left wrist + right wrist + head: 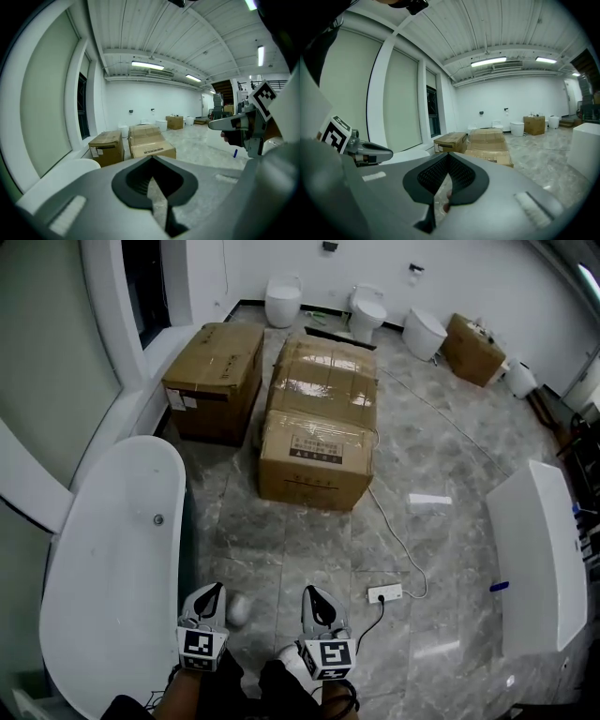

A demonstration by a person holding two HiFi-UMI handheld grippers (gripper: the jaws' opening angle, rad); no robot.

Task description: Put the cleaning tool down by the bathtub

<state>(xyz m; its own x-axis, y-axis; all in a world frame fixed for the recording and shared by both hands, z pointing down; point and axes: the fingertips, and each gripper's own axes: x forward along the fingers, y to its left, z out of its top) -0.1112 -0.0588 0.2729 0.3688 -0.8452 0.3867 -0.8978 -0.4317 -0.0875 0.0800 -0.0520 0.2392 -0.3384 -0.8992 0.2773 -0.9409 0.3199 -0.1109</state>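
Both claws hang low over the marble floor [431,559]. The left claw [213,591] has its jaws pressed together with nothing between them, and the right claw [315,596] is the same, closed and empty. The cleaning tool [238,609], a pale rounded lump, lies on the floor between the two claws, just beside the left one and near the white bathtub [112,549]. Cardboard boxes [319,427] sit well ahead, with a power strip [384,593] off to the right.
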